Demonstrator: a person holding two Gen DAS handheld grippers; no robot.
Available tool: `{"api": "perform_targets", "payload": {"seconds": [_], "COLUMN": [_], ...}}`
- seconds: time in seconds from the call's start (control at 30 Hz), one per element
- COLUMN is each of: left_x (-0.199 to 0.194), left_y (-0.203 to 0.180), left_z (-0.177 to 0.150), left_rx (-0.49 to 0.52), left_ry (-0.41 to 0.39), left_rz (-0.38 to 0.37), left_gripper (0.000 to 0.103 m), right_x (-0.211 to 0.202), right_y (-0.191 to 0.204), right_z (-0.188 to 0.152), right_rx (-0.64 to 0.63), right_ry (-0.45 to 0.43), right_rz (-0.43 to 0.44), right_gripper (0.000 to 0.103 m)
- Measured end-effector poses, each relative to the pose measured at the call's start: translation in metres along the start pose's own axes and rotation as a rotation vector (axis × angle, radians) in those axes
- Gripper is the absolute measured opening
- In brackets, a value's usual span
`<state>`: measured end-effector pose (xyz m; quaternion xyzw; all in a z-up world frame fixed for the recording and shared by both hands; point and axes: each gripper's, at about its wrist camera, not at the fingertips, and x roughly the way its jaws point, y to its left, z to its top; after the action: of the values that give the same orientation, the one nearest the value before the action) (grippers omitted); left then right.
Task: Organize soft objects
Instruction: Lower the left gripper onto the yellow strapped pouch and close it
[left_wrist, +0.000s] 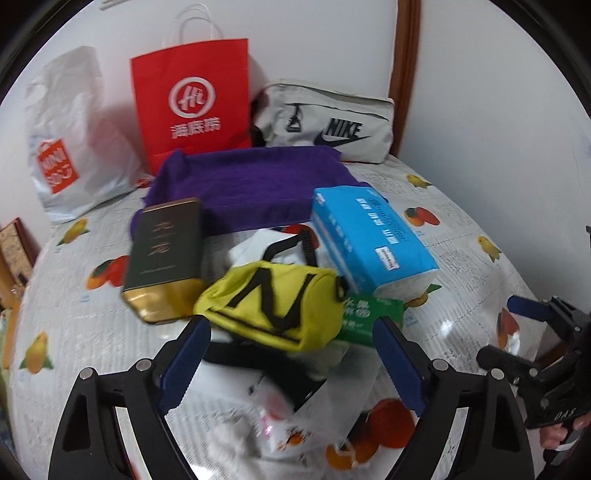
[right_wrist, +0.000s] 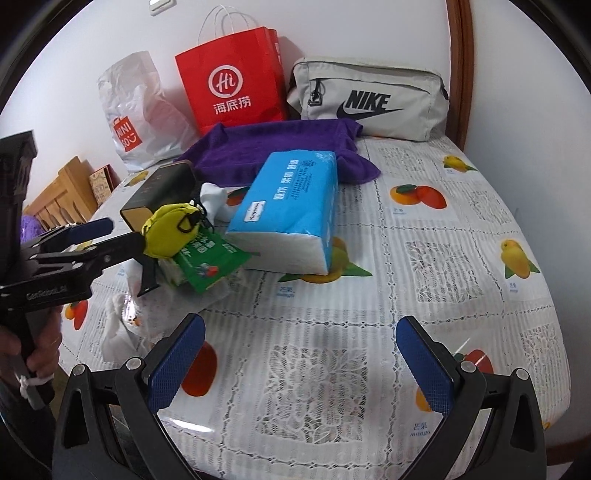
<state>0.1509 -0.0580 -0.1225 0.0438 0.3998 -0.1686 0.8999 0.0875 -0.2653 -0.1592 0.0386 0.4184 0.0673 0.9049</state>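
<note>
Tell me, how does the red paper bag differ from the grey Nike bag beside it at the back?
The red paper bag stands upright and tall; the grey Nike bag lies long and low.
The red bag is stiff paper with white loop handles; the grey one is soft fabric with zips.
The red bag carries a white round logo with Chinese characters; the grey one has a black swoosh and lettering.
Both rest against the white wall, behind the purple towel.
</note>
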Motion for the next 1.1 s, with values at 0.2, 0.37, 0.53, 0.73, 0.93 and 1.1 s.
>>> {"api": "perform_targets", "payload": {"seconds": [0.2, 0.37, 0.53, 0.73, 0.93, 1.1], "left_x": [0.027, 0.042, 0.037, 0.007, -0.015, -0.021], "left_y": [-0.001, 0.000, -0.011, -0.006, -0.003, 0.007], "left_z": [0.008, 0.007, 0.010, 0.015, 0.017, 0.011], "left_rx": [-0.019, -0.029, 0.046, 0.019, 0.033, 0.005], "left_ry": [0.048, 0.067, 0.049, -0.012, -0.030, -0.027], "left_rz": [-0.007, -0.031, -0.054, -0.103, -0.104, -0.084], "left_gripper": [0.077, 0.053, 0.032, 0.015, 0.012, 0.012], "right_x": [0.016, 0.030, 0.037, 0.038, 0.035, 0.036], "right_y": [-0.009, -0.014, -0.014, -0.009, 0.006, 0.019], "right_z": [0.000, 0.000, 0.001, 0.006, 0.014, 0.019], "right_rx": [0.020, 0.038, 0.034, 0.034, 0.007, -0.053], "right_ry": [0.028, 0.051, 0.065, 0.058, 0.044, 0.031], "right_rz": [0.010, 0.022, 0.024, 0.056, 0.090, 0.131], "right_gripper": [0.102, 0.102, 0.102, 0.102, 0.102, 0.102]}}
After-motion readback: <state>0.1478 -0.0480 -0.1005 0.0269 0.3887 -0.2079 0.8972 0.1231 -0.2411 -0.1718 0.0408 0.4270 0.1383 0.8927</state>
